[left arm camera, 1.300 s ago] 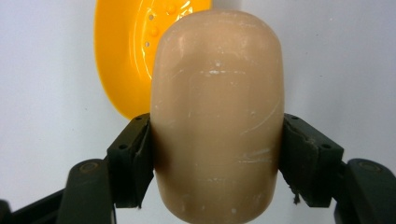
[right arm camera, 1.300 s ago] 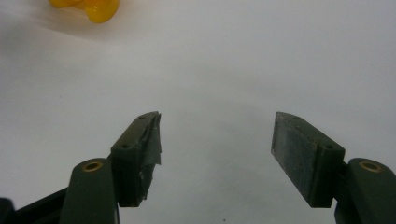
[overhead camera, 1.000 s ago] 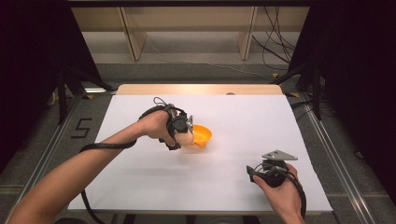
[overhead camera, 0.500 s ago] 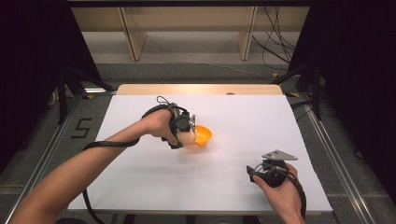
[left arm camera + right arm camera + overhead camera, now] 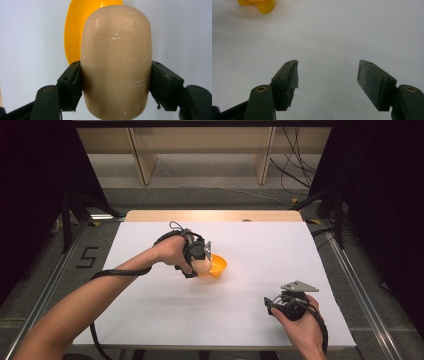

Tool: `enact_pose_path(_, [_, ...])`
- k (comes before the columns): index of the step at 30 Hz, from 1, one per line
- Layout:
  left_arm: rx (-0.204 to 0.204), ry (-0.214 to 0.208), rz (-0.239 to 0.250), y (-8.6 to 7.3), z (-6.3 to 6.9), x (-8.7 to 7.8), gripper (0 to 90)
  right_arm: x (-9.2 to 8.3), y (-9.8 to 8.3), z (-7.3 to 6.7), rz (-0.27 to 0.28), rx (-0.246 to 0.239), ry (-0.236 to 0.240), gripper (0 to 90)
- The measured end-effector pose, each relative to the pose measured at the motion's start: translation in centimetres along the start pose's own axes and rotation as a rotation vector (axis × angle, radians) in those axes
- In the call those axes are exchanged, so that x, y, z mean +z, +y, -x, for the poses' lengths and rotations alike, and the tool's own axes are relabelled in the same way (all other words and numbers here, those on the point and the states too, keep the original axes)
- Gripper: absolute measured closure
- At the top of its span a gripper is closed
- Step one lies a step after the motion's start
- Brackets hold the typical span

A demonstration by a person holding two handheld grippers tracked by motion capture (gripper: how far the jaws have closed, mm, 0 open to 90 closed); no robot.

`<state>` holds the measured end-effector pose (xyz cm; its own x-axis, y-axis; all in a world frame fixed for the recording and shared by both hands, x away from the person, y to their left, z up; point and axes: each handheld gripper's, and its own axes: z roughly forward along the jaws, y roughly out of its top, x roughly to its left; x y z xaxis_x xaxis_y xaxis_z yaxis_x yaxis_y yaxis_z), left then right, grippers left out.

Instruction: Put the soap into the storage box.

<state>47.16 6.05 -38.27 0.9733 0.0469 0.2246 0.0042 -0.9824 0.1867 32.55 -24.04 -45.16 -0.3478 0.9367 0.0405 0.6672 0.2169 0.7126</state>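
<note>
Just a white table [image 5: 150, 315] on grey carpet, a "5" [image 5: 86, 257] taped on the floor to its left, light wooden shelving [image 5: 200, 150] behind it, loose cables [image 5: 295, 175] trailing nearby.

Right tool [image 5: 327, 75] hangs over the white table [image 5: 342, 32], jaws spread wide with nothing between them, and the orange bowl [image 5: 258, 4] peeks in at top left.

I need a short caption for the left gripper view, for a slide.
Left gripper clamps a beige rounded block over an orange bowl on the white table.
</note>
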Motion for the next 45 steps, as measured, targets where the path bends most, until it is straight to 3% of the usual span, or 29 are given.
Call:
enact_pose_path(27, [0.008,0.003,-0.004,1.0,-0.7,0.2,32.4,-0.2,0.1,0.1,0.003,-0.014,0.01,33.8])
enact_pose_path(30, [0.002,-0.002,0.001,1.1,-0.8,0.3,32.4,-0.2,0.1,-0.1,-0.013,0.017,0.007,33.9])
enact_pose_path(36, [0.006,-0.001,0.002,1.4,-0.9,0.5,32.4,-0.2,0.1,0.0,-0.003,-0.003,-0.006,33.8])
enact_pose_path(38, [0.017,0.002,0.006,1.5,-1.0,0.7,32.3,-0.3,0.1,0.0,-0.01,0.009,-0.003,33.9])
enact_pose_path(40, [0.117,0.017,0.029,1.6,-0.9,0.8,32.3,-0.2,0.1,-0.1,-0.013,0.016,0.006,33.8])
enact_pose_path(41, [0.134,-0.001,0.022,1.7,-0.7,0.9,32.3,-0.3,0.1,-0.1,-0.012,0.015,0.005,33.8])
enact_pose_path(42, [0.134,-0.001,0.022,1.7,-0.7,0.9,32.3,-0.3,0.1,-0.1,-0.012,0.015,0.005,33.8])
enact_pose_path(43, [0.161,0.015,0.026,1.8,-0.7,1.0,32.3,-0.2,0.1,0.0,-0.013,0.014,0.005,33.8])
enact_pose_path(44, [0.122,0.054,0.042,1.9,-0.7,0.9,32.4,-0.2,0.1,0.0,-0.013,0.014,0.005,33.8])
enact_pose_path(45, [0.122,0.054,0.042,1.9,-0.7,0.9,32.4,-0.2,0.1,0.0,-0.013,0.014,0.005,33.8])
